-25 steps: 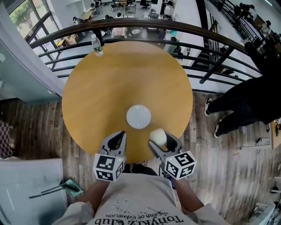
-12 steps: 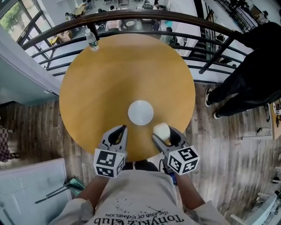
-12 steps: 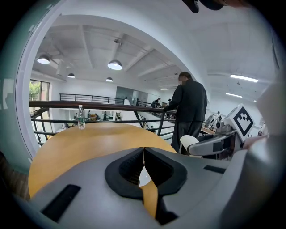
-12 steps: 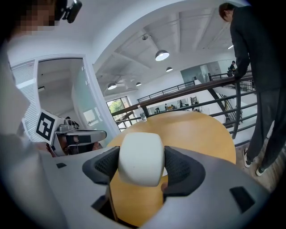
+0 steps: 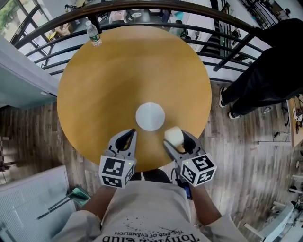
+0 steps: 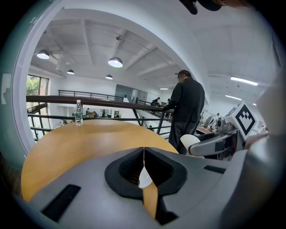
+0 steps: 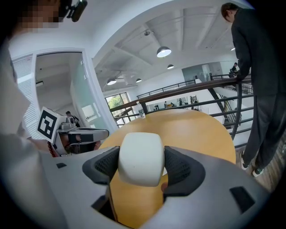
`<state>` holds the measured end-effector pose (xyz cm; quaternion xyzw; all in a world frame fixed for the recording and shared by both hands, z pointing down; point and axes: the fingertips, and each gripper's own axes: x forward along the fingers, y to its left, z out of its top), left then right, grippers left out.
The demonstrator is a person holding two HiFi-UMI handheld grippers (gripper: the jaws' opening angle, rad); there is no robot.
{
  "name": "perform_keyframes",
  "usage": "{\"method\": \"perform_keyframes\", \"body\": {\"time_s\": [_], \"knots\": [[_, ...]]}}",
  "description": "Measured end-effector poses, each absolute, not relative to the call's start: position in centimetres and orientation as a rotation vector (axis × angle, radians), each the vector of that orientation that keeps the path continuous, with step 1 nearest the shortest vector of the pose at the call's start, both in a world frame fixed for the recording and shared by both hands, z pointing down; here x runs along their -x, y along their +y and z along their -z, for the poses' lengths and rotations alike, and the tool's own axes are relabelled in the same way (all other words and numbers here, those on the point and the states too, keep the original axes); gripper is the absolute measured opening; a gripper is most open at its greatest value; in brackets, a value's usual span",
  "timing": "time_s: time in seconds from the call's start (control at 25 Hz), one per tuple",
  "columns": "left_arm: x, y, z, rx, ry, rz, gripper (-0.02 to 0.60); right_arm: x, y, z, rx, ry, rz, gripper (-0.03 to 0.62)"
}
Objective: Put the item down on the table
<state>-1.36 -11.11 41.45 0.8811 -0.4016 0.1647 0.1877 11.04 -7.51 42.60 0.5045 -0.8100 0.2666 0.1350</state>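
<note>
Right gripper, head view: pinched on white item, over the near edge of round wooden table, just right of white plate lying flat on the tabletop; contact between item and table not determinable. Left gripper, same view: jaws pressed together, over the near table edge just left of the plate. Water bottle upright at the far rim beside railing; contents not discernible. Standing person beyond the table at right. Left gripper view: left gripper closed pad against pad, a sliver of plate and table visible below the tips; white item off to the right in the right gripper, apart from these jaws; bottle upright at far left. Right gripper view: right gripper clamped on white item, item filling the gap between both pads, table beneath and beyond; bottle at the far edge; left gripper at left.
</note>
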Motion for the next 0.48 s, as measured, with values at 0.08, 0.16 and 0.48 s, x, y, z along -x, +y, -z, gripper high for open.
{"method": "perform_keyframes", "body": {"time_s": [0.08,0.16,0.48], "knots": [[1.4,-11.4,-42.0,-2.47,-1.129,-0.462,0.023,-11.0,-7.9,-43.0,-1.455,-2.339,-0.773,0.314],[1.5,-11.6,-42.6,-2.455,-1.128,-0.461,0.023,-11.0,-8.1,-43.6,-1.442,-2.33,-0.77,0.313],[1.9,-12.5,-43.9,-2.445,-1.129,-0.483,0.023,-10.2,-9.6,-45.2,-1.423,-2.322,-0.779,0.314]]}}
